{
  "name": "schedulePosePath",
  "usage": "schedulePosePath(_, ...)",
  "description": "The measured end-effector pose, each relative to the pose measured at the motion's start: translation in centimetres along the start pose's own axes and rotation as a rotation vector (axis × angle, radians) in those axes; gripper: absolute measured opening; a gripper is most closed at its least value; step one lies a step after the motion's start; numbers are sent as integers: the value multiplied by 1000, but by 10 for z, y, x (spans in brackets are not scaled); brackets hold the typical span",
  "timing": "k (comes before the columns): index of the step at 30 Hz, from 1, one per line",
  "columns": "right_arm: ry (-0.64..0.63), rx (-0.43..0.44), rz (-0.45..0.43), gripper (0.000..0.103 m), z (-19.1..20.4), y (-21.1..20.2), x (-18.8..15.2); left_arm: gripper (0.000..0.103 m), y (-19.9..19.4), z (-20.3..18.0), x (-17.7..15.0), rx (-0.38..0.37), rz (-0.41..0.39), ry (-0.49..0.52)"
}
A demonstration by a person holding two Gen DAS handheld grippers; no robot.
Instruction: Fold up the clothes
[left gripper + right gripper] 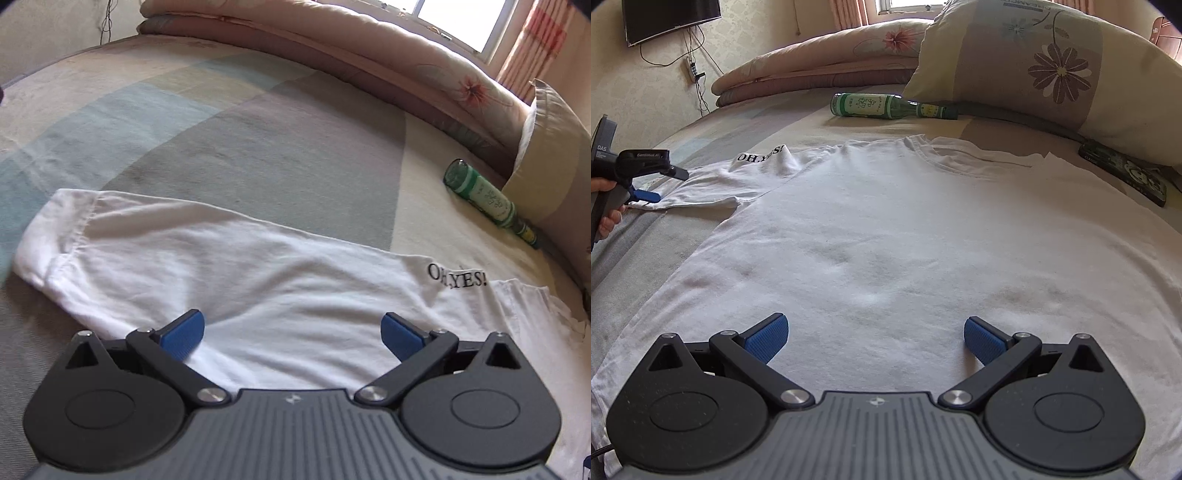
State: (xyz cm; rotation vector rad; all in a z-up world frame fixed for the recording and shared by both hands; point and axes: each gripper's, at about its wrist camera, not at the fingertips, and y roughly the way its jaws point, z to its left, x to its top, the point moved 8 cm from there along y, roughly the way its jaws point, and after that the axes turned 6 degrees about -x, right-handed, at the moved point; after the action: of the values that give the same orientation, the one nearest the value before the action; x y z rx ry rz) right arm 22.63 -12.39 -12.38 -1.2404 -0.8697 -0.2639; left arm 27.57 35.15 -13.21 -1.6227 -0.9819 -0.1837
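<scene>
Both tools stand with their pads spread and pinch nothing: our left tool (291, 332) hangs over the sleeve (192, 258), and our right tool (875, 339) hangs over the lower body of the white T-shirt (905, 236).

We take the T-shirt as our landmark. It lies spread flat on the bed (229, 122), collar (923, 142) on the side away from the right tool, the sleeve stretched out to the left, with "OH,YES!" (456, 281) printed where it meets the body. Beyond the collar lies a green bottle (882, 106), with a pillow (1045, 62) behind it. A dark flat thing (1126, 173) sits just off the far shoulder.

Whether any fold has been made we cannot tell; the body looks flat and single.

To fold well, we judge each tool should take only a hem or seam edge, pinching both layers together. Lift low so the cloth does not drag and wrinkle. Lay the sleeve across the body along a straight line.
</scene>
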Motion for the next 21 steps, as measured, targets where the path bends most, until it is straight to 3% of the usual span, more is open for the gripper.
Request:
schedulePosePath(4, -3, -5, -2, 103, 1, 0, 0, 102, -7, 19, 21, 80, -35, -105)
schedulePosePath(7, -8, -5, -4, 103, 2, 0, 0, 102, 4, 24, 33, 43, -46, -132)
schedulePosePath(12, -21, -10, -5, 103, 1, 3, 0, 102, 9, 60, 32, 182, -110, -118)
schedulePosePath(14, -25, -10, -6, 103, 2, 3, 0, 100, 0, 75, 31, 190, -143, -150)
schedulePosePath(18, -14, -7, -9, 103, 1, 3, 0, 100, -8, 64, 33, 251, -87, -176)
schedulePosePath(19, -13, -7, -8, 103, 2, 3, 0, 100, -7, 52, 34, 250, -72, -148)
schedulePosePath(21, -10, -6, -8, 103, 2, 2, 0, 100, -4, 11, 34, 131, -61, -87)
